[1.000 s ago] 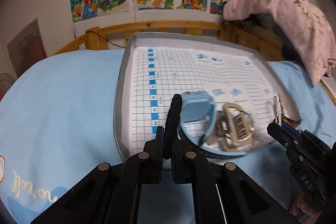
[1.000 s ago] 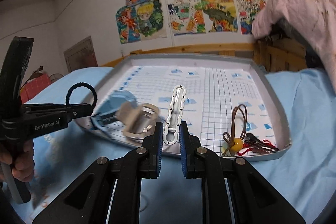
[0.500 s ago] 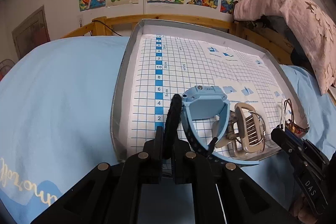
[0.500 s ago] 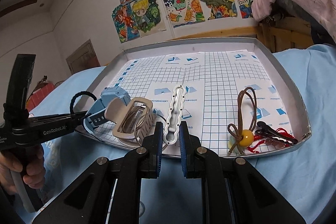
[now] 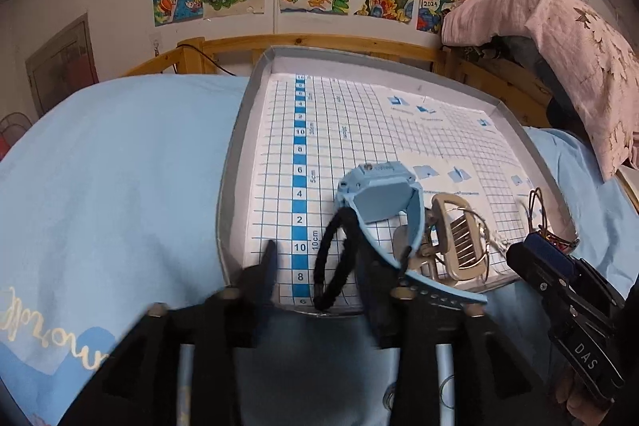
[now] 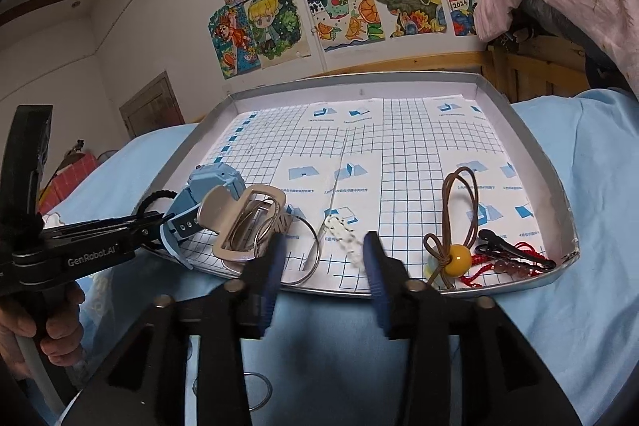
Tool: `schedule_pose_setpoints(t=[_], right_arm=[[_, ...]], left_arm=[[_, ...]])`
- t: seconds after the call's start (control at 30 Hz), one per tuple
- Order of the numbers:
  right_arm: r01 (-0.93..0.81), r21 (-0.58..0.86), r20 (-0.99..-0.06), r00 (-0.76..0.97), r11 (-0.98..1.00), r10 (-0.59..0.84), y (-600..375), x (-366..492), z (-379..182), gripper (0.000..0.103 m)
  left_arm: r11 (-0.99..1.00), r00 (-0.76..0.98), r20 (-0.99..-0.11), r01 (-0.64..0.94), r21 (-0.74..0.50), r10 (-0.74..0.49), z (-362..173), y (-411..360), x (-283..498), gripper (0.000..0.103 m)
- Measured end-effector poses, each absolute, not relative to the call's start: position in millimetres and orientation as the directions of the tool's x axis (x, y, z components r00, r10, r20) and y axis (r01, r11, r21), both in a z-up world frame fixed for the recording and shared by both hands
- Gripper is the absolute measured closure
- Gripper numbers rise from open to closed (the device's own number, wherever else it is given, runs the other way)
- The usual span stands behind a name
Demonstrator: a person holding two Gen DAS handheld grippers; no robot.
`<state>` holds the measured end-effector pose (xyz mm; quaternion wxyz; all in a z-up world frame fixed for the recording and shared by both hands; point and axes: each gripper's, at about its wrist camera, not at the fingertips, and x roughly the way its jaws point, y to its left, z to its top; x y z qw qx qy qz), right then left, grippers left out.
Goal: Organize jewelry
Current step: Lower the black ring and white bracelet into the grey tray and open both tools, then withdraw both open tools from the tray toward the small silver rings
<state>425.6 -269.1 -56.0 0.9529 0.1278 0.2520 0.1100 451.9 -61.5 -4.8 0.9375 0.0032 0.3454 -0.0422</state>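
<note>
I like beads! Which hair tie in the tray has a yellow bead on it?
The brown hair tie, near the tray's right corner. The black hair tie, lying beside the blue watch, is plain and fuzzy.

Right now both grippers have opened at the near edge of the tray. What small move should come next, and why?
Probably draw both grippers straight back from the tray. The left gripper has just been opening, and the black hair tie stands loose between its fingers, leaning on the blue watch. The right gripper has just been opening too; the white clip lies free between its fingers. A straight retreat should avoid dragging either piece.
</note>
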Motion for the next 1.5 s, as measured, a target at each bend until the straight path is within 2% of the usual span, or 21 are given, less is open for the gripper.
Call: schedule_pose_setpoints(t=[0.17,0.2,0.27,0.37,0.43,0.5,0.57,0.8,1.0,1.27,1.43,1.5], right_arm=[[-0.133,0.287,-0.432,0.866,0.949,0.252,-273.8,413.3,-44.2,0.064],[-0.127,0.28,-0.426,0.872,0.952,0.242,-274.7,409.0,-39.9,0.054],[-0.123,0.268,-0.405,0.886,0.956,0.228,-276.9,399.2,-31.4,0.041],[-0.11,0.242,-0.381,0.903,0.964,0.198,-281.3,379.8,-14.6,0.036],[-0.11,0.227,-0.354,0.916,0.968,0.187,-285.4,362.7,-0.2,0.025],[-0.145,0.203,-0.31,0.929,0.968,0.204,-288.1,341.3,15.0,0.007],[-0.172,0.171,-0.28,0.935,0.97,0.215,-288.5,325.0,26.2,0.002],[-0.202,0.105,-0.211,0.952,0.974,0.22,-276.7,257.8,48.3,0.002],[-0.174,0.106,-0.215,0.957,0.979,0.193,-266.6,204.4,41.2,0.002],[-0.143,0.086,-0.227,0.961,0.986,0.159,-256.2,143.1,25.5,0.002],[-0.128,0.077,-0.265,0.954,0.989,0.144,-249.2,118.1,15.2,0.002],[-0.125,0.066,-0.278,0.951,0.99,0.138,-246.7,109.8,11.1,0.002]], left_arm=[[0.998,0.786,-0.615,0.061,-0.026,-0.064,10.8,-59.4,435.5,0.021],[0.998,0.791,-0.609,0.052,-0.024,-0.056,13.3,-58.5,431.9,0.016],[0.999,0.805,-0.591,0.033,-0.023,-0.041,21.6,-55.2,420.3,0.012],[0.999,0.828,-0.559,0.009,-0.051,-0.036,32.6,-47.5,398.0,0.005],[0.997,0.846,-0.531,0.005,-0.073,-0.043,40.1,-42.7,380.2,0.002],[0.995,0.864,-0.501,0.008,-0.095,-0.055,45.6,-38.5,360.7,0.0],[0.992,0.878,-0.473,0.011,-0.128,-0.071,47.7,-34.1,338.6,0.0],[0.987,0.924,-0.372,0.03,-0.16,-0.089,54.8,-27.4,255.4,0.0],[0.985,0.934,-0.341,0.05,-0.165,-0.104,53.8,-22.1,206.9,0.0],[0.994,0.945,-0.317,0.048,-0.1,-0.077,28.9,-7.8,144.1,0.0],[0.992,0.935,-0.344,0.044,-0.121,-0.083,16.9,-0.1,131.7,0.0],[0.995,0.931,-0.355,0.053,-0.084,-0.079,12.3,-3.5,128.9,0.0]])
